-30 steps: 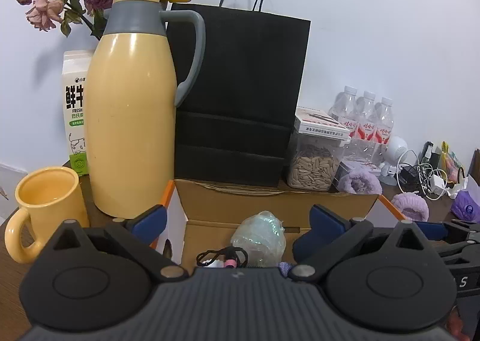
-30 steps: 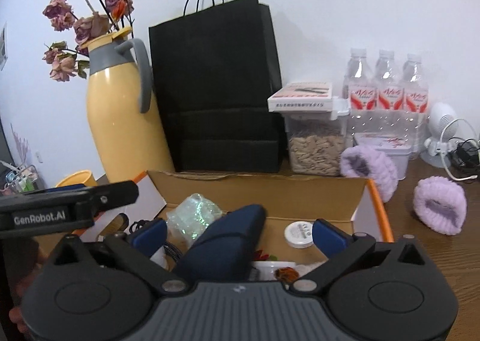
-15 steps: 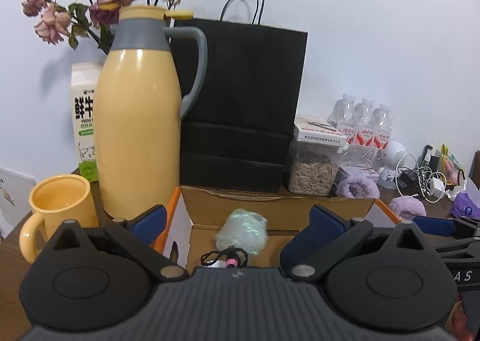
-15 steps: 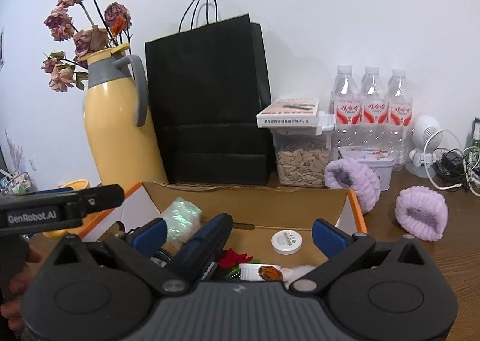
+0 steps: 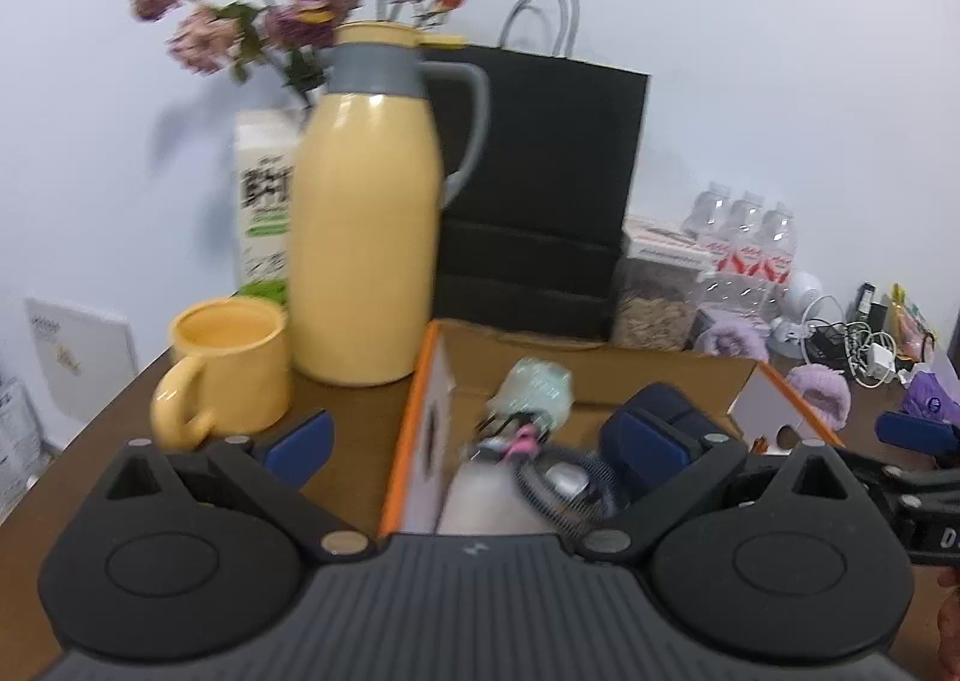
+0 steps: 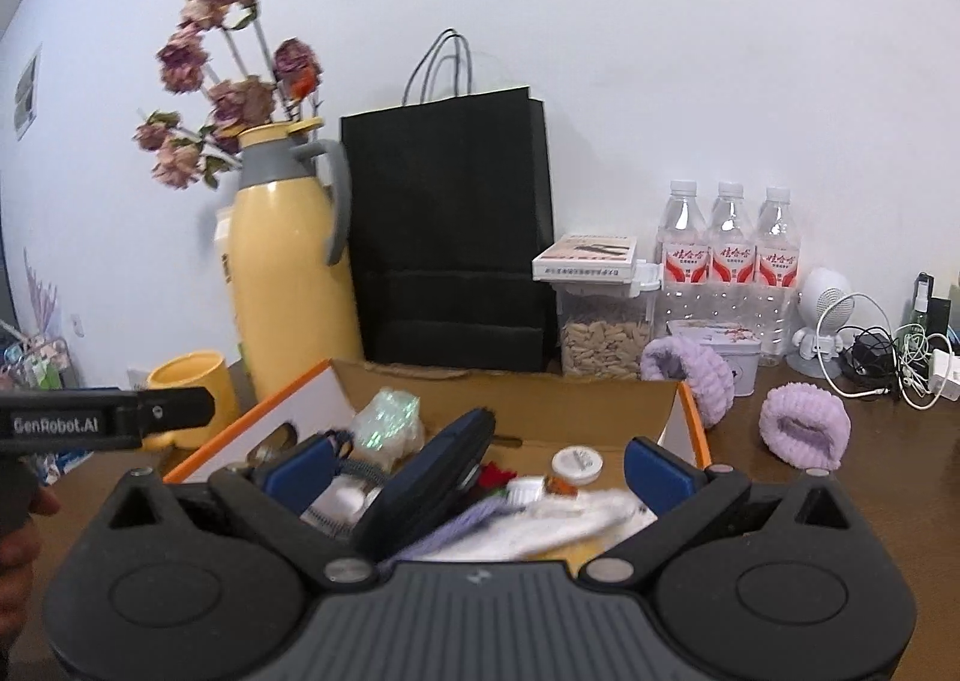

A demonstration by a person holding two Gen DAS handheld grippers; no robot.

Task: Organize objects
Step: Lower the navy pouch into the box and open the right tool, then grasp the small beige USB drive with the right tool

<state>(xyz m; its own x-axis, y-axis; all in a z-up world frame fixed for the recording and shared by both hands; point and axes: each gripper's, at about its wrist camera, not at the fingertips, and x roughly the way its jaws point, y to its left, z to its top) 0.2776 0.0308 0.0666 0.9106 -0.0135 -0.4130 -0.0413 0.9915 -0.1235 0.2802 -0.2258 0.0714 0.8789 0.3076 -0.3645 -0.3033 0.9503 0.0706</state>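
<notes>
Cardboard box (image 6: 600, 411) with orange-edged flaps sits open on the brown table (image 6: 840, 501), crowded with a dark blue case (image 6: 432, 477), a white round lid (image 6: 577, 464) and a crinkled clear wrapper (image 6: 387, 423). Left gripper (image 5: 474, 441) is spread wide over the box's left wall; right gripper (image 6: 474, 471) is also spread, empty. Yellow mug (image 5: 225, 363) and thermos (image 5: 366, 237) crowd the left edge; 2 purple bands (image 6: 804, 435) lie right.

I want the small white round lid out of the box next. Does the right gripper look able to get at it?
Probably yes: the white lid lies bare on the box floor, and the right gripper is open above it.
</notes>
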